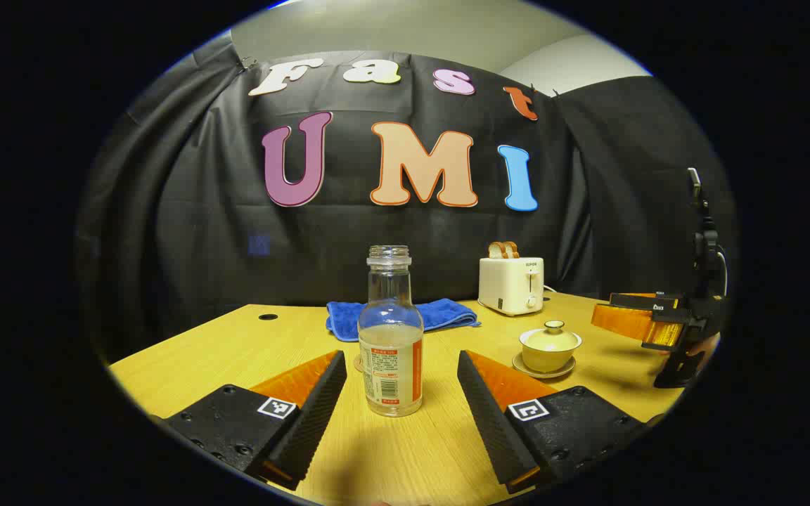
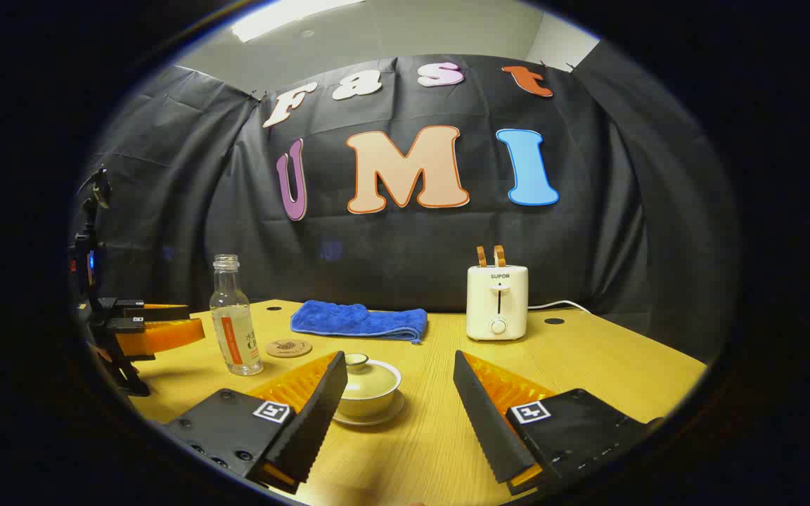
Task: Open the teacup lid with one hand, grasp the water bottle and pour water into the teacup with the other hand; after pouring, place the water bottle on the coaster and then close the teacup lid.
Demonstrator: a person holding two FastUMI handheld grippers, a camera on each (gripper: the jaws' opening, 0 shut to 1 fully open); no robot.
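Currently hovering left gripper low over table, jaws wide, bottle standing upright between the fingers, not touching either. Bottle uncapped, partly filled, just beside coaster. Right gripper likewise hovering with jaws wide, lidded teacup sitting on its saucer ahead, near the left finger, lid still on. Towel and toaster sitting further back by the wall.
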